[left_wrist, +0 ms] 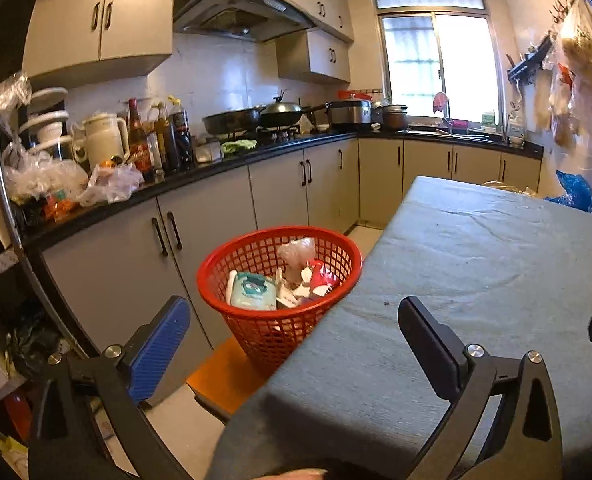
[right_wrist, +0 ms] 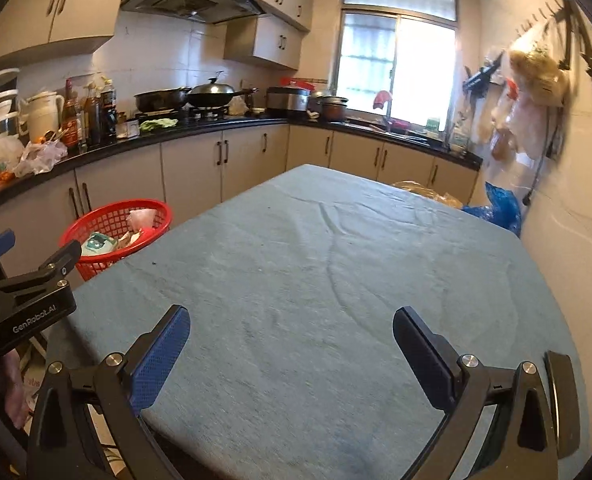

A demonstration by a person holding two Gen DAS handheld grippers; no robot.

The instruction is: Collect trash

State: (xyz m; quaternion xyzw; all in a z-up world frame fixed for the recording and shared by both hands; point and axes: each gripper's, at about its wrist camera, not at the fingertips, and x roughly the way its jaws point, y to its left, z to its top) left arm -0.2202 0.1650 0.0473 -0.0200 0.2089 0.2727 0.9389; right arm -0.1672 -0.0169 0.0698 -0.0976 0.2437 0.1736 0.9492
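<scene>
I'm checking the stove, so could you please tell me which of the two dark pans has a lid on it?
The wok with the domed metal lid, nearer the window; the dark frying pan beside it is uncovered.

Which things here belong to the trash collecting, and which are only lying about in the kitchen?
Belong to the job:
red basket, beside the table
trash in it: a wipes pack, a crumpled bag
left gripper and right gripper, both open and empty

Just lying about:
woks
sauce bottles
white jug
blue bag

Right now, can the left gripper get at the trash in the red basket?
Probably yes. The left gripper is open and empty, and the red basket sits just ahead beside the table, its top open with nothing in between.
</scene>
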